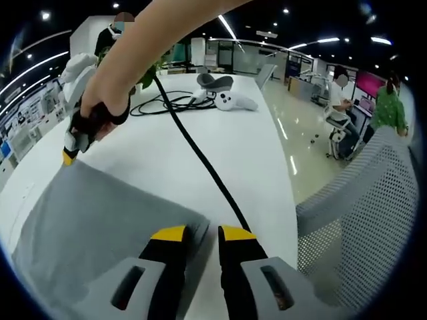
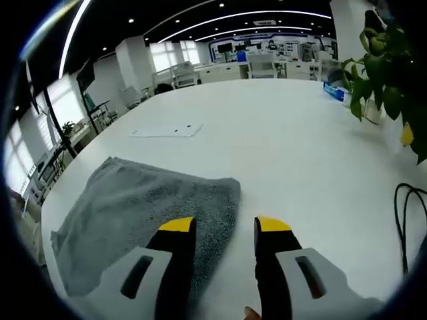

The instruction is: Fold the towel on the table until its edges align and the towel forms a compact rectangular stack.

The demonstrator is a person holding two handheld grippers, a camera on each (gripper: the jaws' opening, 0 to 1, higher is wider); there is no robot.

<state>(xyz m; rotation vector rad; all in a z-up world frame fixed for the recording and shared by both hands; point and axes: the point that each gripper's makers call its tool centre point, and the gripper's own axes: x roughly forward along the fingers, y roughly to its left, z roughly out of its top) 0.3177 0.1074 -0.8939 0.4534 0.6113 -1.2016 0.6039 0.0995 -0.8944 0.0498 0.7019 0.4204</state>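
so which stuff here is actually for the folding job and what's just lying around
For the job:
- grey towel
- white table
- left gripper
- right gripper

Just lying about:
- black cable
- white controllers
- sheet of paper
- potted plant
- mesh chair

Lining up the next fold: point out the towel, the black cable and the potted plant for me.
towel (image 2: 133, 207): right gripper view, middle of the grey cloth.
black cable (image 1: 200, 157): left gripper view, mid-run across the table.
potted plant (image 2: 383, 73): right gripper view, its leaves.
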